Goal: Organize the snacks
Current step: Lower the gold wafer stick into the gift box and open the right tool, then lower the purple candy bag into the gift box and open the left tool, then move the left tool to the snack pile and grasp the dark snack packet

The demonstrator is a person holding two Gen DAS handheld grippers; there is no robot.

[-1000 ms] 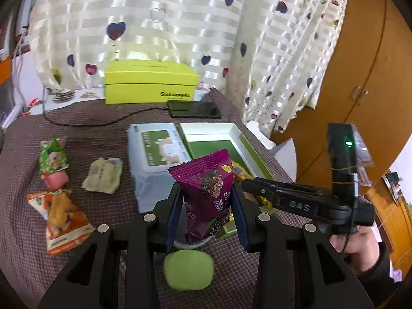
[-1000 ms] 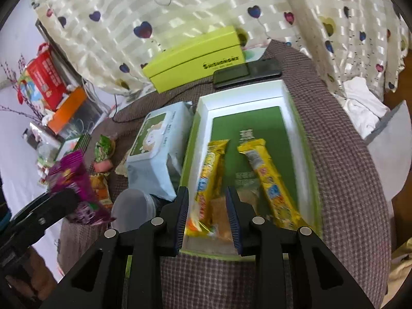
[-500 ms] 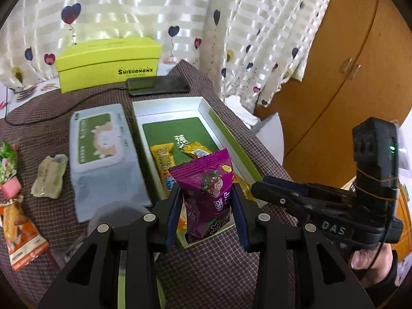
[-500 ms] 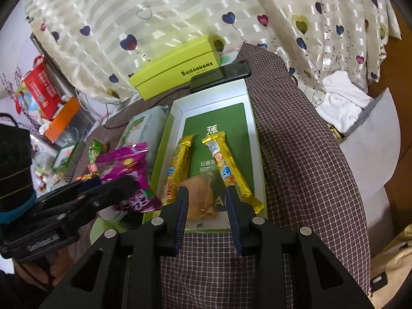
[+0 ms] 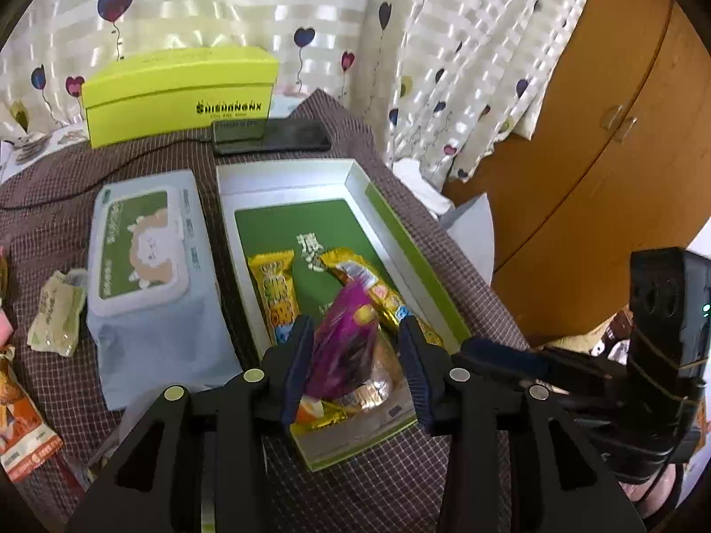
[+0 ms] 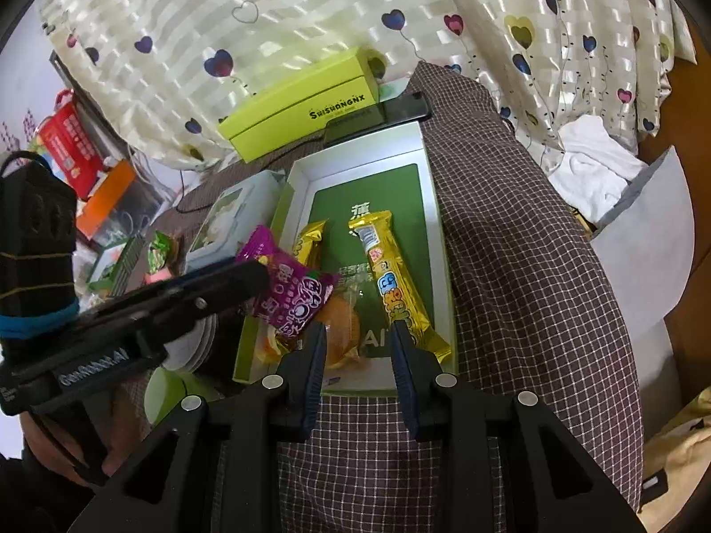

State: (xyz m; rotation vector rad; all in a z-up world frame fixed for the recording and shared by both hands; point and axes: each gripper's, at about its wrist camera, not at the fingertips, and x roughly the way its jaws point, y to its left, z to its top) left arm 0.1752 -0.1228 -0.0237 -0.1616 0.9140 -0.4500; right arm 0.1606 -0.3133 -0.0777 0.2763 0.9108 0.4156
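Observation:
My left gripper (image 5: 355,337) is shut on a purple snack packet (image 5: 344,346), tilted over the near end of the white and green box (image 5: 289,177). The packet also shows in the right wrist view (image 6: 289,288), above the box's left rim (image 6: 255,337). In the box lie two yellow snack bars (image 5: 275,293) (image 6: 395,284) and an orange bun (image 6: 342,328). My right gripper (image 6: 357,346) is open and empty over the box's near edge; it shows at the right of the left wrist view (image 5: 502,351).
A wet wipes pack (image 5: 142,257) lies left of the box. Loose snacks (image 5: 55,311) (image 5: 20,417) lie further left. A yellow-green box (image 5: 177,93) and a phone (image 5: 271,135) sit at the back. The table edge drops off on the right (image 6: 613,311).
My left gripper has carried the purple packet forward and right, over the box, and tipped it down. The right gripper has drawn back slightly toward the box's near edge.

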